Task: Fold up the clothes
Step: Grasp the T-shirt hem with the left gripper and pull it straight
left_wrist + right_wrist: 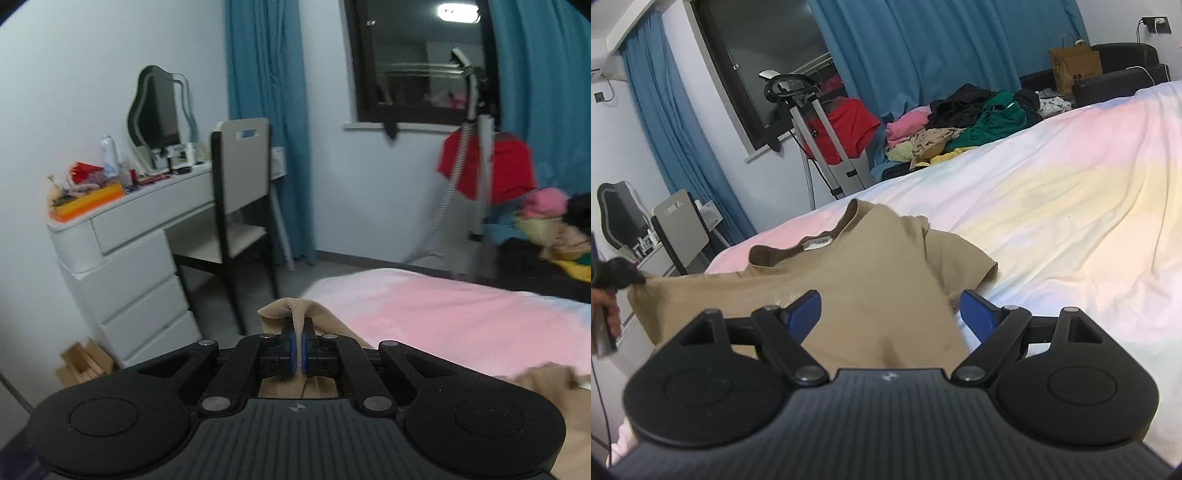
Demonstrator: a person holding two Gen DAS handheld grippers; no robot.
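Tan T-shirt [849, 288] lies collar-up on the bed [1052, 206], one edge pinched in my left gripper [297, 339], right gripper [890, 314] spread wide above it; I judge that thin fold may slip, collapsing the lift.

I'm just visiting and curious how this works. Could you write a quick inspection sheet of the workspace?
Surface: bed with pastel sheet, wrinkled.
Job's things: tan T-shirt on the bed, one edge lifted.
Clutter: clothes pile beyond the bed.
Grippers: left gripper shut on the shirt; right gripper open over it.
Cables: thin cord at the left edge.
Surroundings: dresser, chair, blue curtains, garment steamer.
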